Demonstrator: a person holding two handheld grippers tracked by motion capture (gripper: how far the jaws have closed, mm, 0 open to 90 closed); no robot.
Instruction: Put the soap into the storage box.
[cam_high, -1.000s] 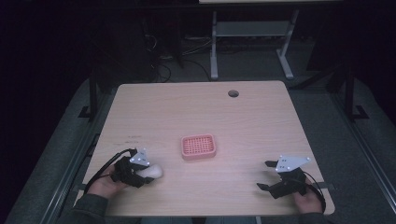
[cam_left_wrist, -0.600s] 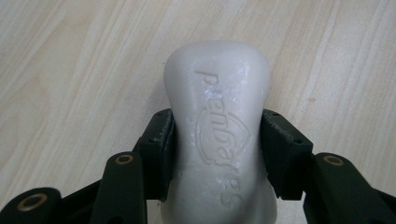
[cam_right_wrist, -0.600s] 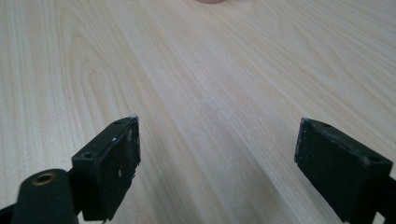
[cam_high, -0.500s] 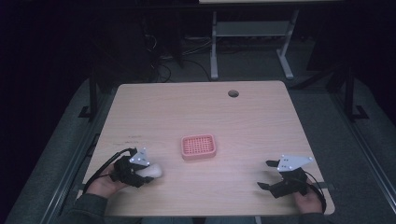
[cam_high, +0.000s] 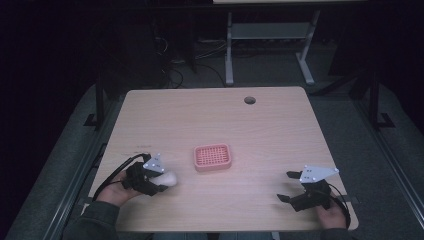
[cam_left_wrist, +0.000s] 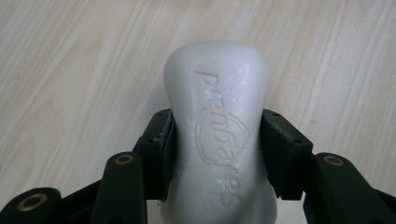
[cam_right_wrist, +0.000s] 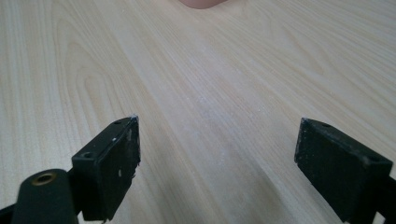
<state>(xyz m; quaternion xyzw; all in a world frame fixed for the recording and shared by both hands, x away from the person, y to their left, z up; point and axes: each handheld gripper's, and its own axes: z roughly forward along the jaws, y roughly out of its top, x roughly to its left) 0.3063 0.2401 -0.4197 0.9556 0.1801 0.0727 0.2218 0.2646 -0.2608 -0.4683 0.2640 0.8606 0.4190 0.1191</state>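
One wooden table (cam_high: 210, 120) carries one pink dish (cam_high: 212, 157) at its middle, and near the front left edge, well left of the dish, one white soap (cam_left_wrist: 217, 135). The soap's long axis runs along the left gripper (cam_high: 159, 182), free end pointing toward the dish. That gripper's pads clamp the soap's sides, while the right gripper (cam_high: 287, 186) stands wide open, holding nothing.
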